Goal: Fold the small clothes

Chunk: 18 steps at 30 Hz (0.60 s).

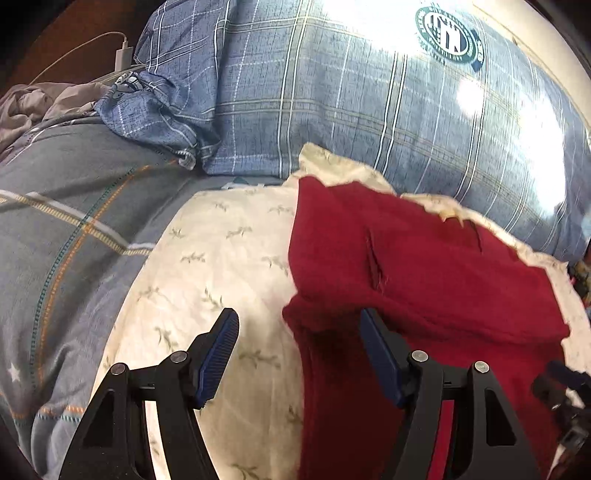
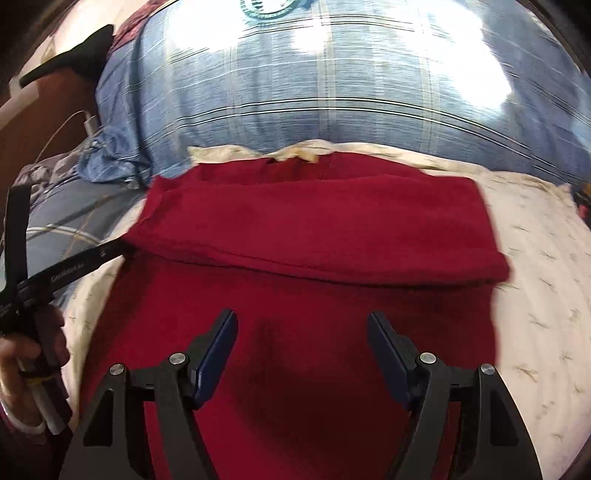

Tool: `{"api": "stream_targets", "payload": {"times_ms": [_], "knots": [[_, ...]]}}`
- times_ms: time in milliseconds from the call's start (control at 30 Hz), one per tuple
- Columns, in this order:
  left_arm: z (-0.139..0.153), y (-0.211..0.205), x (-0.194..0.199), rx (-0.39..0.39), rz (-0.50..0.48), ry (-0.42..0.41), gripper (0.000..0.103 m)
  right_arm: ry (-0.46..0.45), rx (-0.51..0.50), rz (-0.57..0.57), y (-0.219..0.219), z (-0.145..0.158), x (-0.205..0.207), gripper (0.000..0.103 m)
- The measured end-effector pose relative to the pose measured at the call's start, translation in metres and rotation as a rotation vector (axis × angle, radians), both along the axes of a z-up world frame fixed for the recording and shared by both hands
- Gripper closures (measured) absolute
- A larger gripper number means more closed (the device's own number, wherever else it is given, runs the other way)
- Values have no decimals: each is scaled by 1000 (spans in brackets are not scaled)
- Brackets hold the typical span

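The left gripper (image 1: 299,325) is standing wide with nothing pinched: one blue pad is hovering over the cream cloth (image 1: 221,258), the other over the near left edge of the red garment (image 1: 424,266). Whether that pad is touching the fabric is hard to say, since the gripper's own frame is hiding the cloth beneath it.

The right gripper (image 2: 301,325) is also spread wide, its jaws empty and poised over the near half of the red garment (image 2: 314,229). The part of the garment nearest the camera is cut off behind the black arms.

The garment is lying on the cream cloth, with its far portion folded forward into a thick band across the middle. A slit or seam is showing on its upper layer in the left view, but blur is making it unclear.

In the right view the left gripper (image 2: 110,251) is reaching in from the left edge, its tip at the fold's left end; a hand (image 2: 22,354) is gripping its handle, partly out of frame.

Behind, a blue plaid pillow (image 1: 332,110) is washed out by glare, its round badge (image 1: 445,35) unreadable. A white charger (image 1: 123,55) is sitting at far left.
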<state>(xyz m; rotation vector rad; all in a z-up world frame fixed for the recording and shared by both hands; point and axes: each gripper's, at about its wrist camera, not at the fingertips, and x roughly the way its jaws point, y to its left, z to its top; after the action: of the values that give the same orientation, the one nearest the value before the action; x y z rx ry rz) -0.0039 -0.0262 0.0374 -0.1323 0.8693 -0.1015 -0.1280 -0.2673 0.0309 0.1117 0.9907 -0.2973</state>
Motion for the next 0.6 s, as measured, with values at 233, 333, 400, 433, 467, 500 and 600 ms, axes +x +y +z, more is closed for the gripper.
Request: {"api": "stream_targets", "payload": {"times_ms": [233,333,400,433,467,500,600], "knots": [[3,9,10,6,-9,-13,36,-21,-23,146,40,-10,41,29],[5,19,12,23,34,-26,36,-1,-66,222,58,-24,58,29],[2,25,17,2,56,-12,36,7,-107,262,68,-36,68,29],[1,25,18,-10,60,-6,36,4,-140,277,72,-40,73,29],[1,24,19,-18,60,-3,36,2,-181,293,77,-44,78,29],[1,22,21,-23,55,-3,36,8,-206,311,80,-48,84,30],[2,16,24,-11,34,-18,36,-3,-170,301,76,-46,95,75]]}}
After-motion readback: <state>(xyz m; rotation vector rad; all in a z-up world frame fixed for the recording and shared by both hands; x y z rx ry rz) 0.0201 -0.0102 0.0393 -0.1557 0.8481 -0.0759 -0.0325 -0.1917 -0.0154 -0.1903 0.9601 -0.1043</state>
